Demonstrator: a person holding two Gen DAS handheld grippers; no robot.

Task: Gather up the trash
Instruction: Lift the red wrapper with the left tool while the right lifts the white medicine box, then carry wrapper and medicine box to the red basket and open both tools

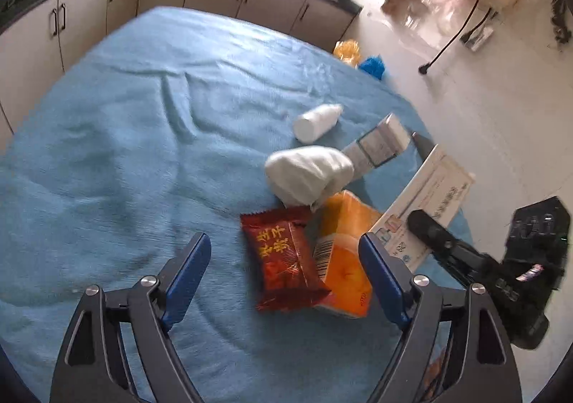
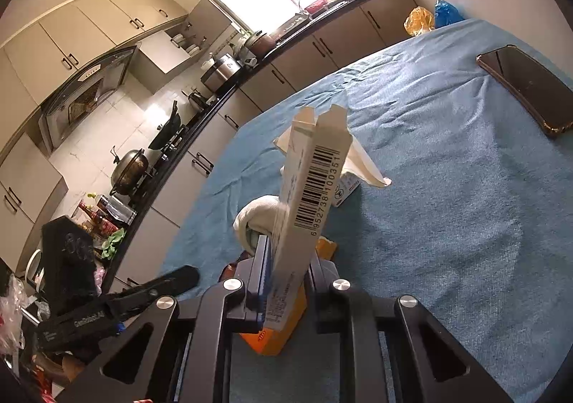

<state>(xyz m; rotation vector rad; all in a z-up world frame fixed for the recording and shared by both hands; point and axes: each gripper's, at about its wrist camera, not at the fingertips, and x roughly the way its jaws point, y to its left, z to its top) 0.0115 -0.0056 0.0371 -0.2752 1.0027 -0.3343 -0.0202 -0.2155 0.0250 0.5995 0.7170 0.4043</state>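
My left tool (image 1: 284, 272), a dark grey metal frame with triangular cut-outs, is showing round silver screws at its joints and blue ridged pads (image 1: 186, 274) on both fingers. My right tool (image 2: 286, 270) is wearing the same dark frame, silver screws and blue pads.

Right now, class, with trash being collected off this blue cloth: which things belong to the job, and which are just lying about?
Job:
flat white carton, clamped in right gripper
red snack wrapper
orange packet
white bottle
crumpled white tissue
open left gripper

Lying about:
phone
wok
lidded pot
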